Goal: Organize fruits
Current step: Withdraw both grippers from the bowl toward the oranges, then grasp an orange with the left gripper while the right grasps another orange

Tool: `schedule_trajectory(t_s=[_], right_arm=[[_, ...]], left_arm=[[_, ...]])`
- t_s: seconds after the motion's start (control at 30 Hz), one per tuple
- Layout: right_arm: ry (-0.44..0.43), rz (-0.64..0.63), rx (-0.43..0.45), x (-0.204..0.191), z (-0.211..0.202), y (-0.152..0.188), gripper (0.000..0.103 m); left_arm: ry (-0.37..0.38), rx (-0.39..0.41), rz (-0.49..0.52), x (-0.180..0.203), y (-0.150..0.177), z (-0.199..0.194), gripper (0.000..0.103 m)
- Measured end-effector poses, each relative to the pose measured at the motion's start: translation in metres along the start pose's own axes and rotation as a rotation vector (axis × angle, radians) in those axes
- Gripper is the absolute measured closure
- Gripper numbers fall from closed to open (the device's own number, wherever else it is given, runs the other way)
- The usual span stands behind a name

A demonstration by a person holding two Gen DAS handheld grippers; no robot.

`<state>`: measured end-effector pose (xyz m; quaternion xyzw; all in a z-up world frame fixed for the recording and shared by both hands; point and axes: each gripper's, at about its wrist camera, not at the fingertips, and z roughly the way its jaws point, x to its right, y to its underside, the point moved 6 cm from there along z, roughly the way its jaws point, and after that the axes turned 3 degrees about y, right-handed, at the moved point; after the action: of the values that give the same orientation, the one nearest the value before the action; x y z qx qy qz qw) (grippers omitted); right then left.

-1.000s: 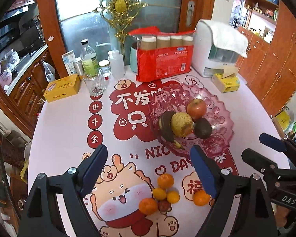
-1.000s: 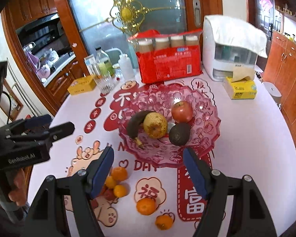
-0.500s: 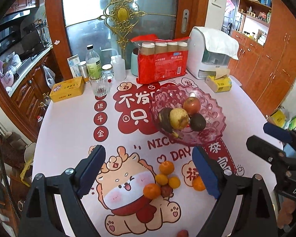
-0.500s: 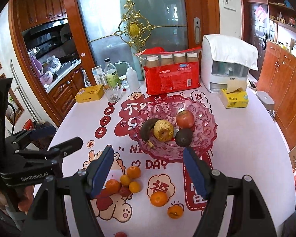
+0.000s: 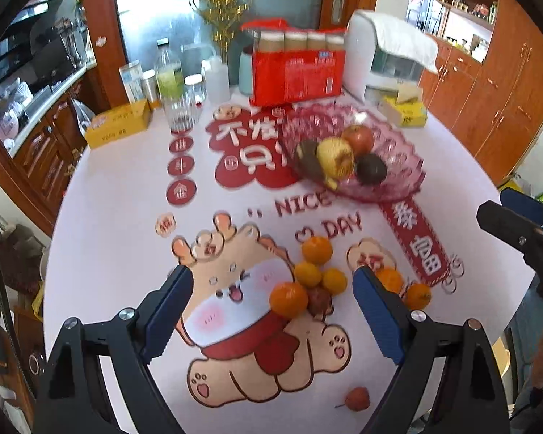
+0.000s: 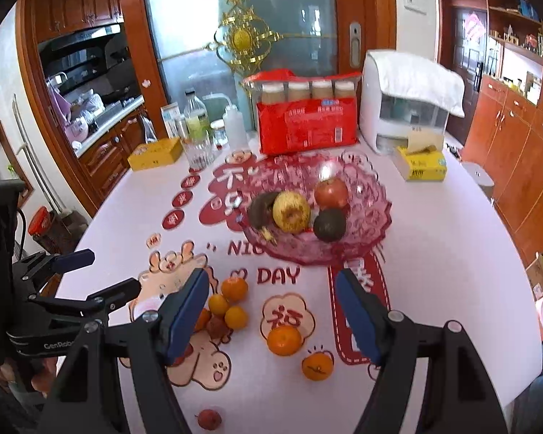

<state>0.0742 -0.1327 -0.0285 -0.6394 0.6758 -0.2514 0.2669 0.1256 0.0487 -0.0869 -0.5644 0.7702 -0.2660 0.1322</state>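
A pink glass fruit bowl holds a red apple, a yellow pear, a dark avocado and a dark banana. A cluster of small oranges with a small dark red fruit lies on the table in front of the bowl. Two more oranges lie to its right. A small red fruit lies near the table's front edge. My left gripper is open above the cluster. My right gripper is open and empty above the loose oranges.
At the table's back stand a red pack of jars, a white appliance, a yellow tissue box, bottles, a glass and a yellow box. Wooden cabinets stand at the right.
Both grippers have drawn back and risen, so more of the table's front shows, including the small red fruit. Both stay open. No fruit has moved.
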Motion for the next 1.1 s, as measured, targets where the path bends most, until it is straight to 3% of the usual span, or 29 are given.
schedule_trajectory(t_s=[0.37,0.47,0.8,1.1], right_arm=[[-0.024,0.086,-0.180,0.023,0.066,0.054,0.030],[-0.050,0.095,-0.235,0.028,0.083,0.068,0.037],[-0.073,0.010,-0.338,0.024,0.125,0.095,0.039],[-0.095,-0.085,-0.403,0.008,0.154,0.110,0.052]], left_arm=[[0.026,-0.175,-0.054,-0.008,0.043,0.068,0.014],[0.036,-0.218,-0.080,-0.008,0.052,0.088,0.014],[0.039,-0.232,-0.126,-0.007,0.052,0.127,0.014],[0.074,-0.217,-0.145,-0.002,0.052,0.139,0.038]])
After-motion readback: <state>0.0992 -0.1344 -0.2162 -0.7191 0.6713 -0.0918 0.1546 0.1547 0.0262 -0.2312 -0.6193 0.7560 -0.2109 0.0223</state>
